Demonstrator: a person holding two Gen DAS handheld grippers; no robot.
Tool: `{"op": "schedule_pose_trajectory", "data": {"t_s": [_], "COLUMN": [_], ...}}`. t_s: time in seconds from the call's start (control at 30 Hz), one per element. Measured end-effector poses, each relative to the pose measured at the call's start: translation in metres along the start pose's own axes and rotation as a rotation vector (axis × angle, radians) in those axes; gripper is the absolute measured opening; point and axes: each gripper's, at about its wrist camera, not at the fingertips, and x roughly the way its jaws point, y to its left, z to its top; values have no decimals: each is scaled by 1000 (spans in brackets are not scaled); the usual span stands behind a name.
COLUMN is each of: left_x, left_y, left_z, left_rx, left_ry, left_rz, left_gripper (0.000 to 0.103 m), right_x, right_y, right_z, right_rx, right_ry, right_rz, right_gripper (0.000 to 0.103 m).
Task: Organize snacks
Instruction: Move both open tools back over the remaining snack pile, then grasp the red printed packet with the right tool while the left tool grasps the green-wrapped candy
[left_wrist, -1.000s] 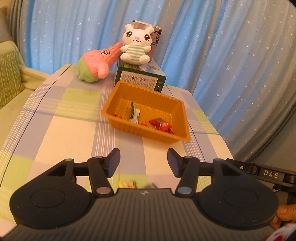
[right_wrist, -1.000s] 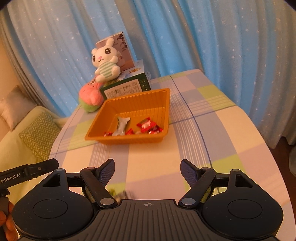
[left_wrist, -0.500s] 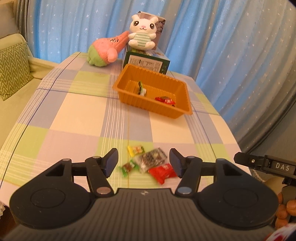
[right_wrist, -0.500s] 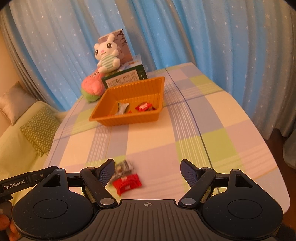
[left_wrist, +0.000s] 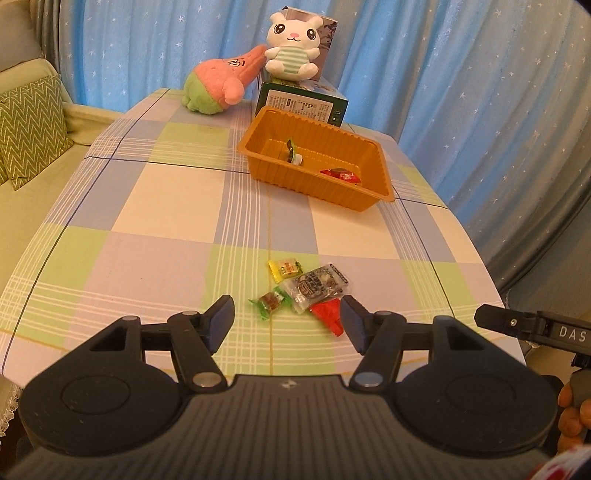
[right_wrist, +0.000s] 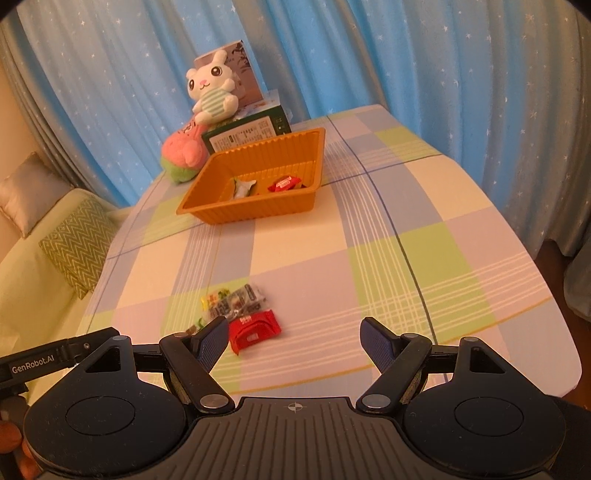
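Four loose snacks sit bunched at the bench's near edge, well apart from the orange tray (left_wrist: 373, 195) up at 12 o'clock. The left hand-held gripper (left_wrist: 287, 317) hovers half-open and empty. The right hand-held gripper (right_wrist: 293, 338) is wide and empty. Best bet is probably the green-wrapped candy (left_wrist: 269, 302) first, since it's clear of the red packet (left_wrist: 327, 314), pinching it across its narrow middle.

"DAS" in pale letters on the black bar of the right gripper (left_wrist: 535, 326) at the left-wrist view's right edge, "GenRobot.AI" on the black bar of the left gripper (right_wrist: 55, 356) at the right-wrist view's left edge, dense print on the dark green cardboard box (left_wrist: 303, 105) too small to read
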Motion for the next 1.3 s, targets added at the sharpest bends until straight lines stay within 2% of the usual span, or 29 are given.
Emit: {"op": "schedule_pose_trajectory", "data": {"t_s": [0.33, 0.47, 0.83, 1.03, 1.17, 1.3], "left_x": [9, 17, 54, 72, 81, 88], "left_y": [14, 19, 37, 46, 51, 56], "left_z": [0, 1, 9, 17, 22, 28], "left_rx": [4, 34, 79, 97, 93, 81], "left_ry": [17, 34, 89, 107, 110, 109], "left_rz": [19, 26, 20, 18, 20, 23], "left_gripper": [60, 60, 60, 60, 60, 60], "right_x": [15, 25, 68, 93, 117, 140], "right_y": [4, 8, 15, 25, 34, 35], "right_z": [-6, -11, -14, -16, -19, -15], "right_rx": [-5, -3, 27, 47, 68, 120], "right_ry": [24, 31, 65, 82, 109, 113], "right_rz": [-4, 0, 2, 42, 62, 28], "right_gripper": [78, 78, 77, 77, 67, 59]}}
